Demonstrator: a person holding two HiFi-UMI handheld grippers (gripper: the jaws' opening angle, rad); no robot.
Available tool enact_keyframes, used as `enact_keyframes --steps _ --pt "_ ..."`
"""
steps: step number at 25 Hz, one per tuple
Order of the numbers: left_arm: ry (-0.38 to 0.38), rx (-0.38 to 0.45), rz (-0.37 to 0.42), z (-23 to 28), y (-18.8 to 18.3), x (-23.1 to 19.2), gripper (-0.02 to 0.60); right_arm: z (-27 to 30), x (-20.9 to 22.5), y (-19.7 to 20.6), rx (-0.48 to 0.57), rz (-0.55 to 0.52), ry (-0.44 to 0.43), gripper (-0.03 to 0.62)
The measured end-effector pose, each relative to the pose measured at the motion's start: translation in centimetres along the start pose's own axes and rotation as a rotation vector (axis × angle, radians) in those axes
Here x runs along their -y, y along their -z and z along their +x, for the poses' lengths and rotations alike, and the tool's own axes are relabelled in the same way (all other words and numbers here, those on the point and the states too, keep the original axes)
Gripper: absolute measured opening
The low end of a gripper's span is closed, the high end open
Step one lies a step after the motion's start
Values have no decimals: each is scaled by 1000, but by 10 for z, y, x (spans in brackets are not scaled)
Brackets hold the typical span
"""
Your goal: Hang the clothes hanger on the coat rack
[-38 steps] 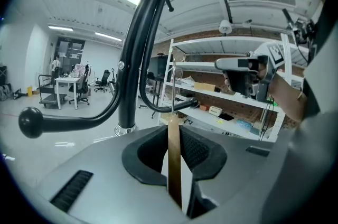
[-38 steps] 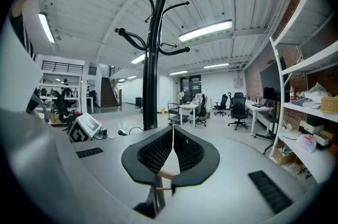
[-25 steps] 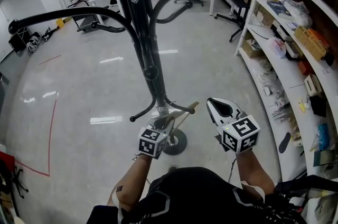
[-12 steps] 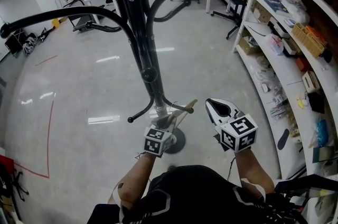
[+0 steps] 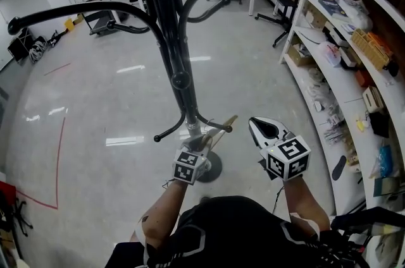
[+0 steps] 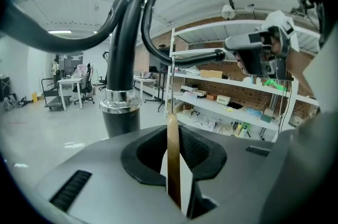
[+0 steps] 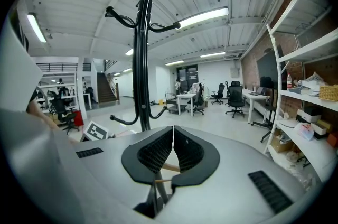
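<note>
The left gripper [image 5: 201, 144] is clenching the wooden clothes hanger [image 5: 223, 126], gripping a thin wooden piece of it edge-on between its jaws. It is holding the hanger low down, close beside the pole of the coat rack [image 5: 174, 52], by the rack's small bottom hooks and well below the long curved arms at its top. The right gripper [image 5: 266, 128] is hovering to the right of the coat rack, apart from the hanger, its jaws pressed together on nothing.
</note>
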State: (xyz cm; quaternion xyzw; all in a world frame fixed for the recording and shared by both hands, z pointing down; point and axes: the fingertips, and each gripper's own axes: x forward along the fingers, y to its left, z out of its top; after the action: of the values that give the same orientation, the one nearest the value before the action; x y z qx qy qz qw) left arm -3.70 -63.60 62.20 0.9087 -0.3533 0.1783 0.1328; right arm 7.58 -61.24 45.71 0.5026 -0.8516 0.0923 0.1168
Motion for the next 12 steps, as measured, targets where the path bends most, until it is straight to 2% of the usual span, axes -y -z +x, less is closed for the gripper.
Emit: enact_keyframes --steps 4,7,12 --pt "-6 -28 -7 2 11 0 52 -2 -1 3 -6 -1 -5 9" --pt "-7 -20 -36 1 13 -2 54 -4 -3 3 -6 -7 -10 9" --pt "-17 -14 -28 -1 13 -3 54 -7 -4 5 -11 -8 -11 9"
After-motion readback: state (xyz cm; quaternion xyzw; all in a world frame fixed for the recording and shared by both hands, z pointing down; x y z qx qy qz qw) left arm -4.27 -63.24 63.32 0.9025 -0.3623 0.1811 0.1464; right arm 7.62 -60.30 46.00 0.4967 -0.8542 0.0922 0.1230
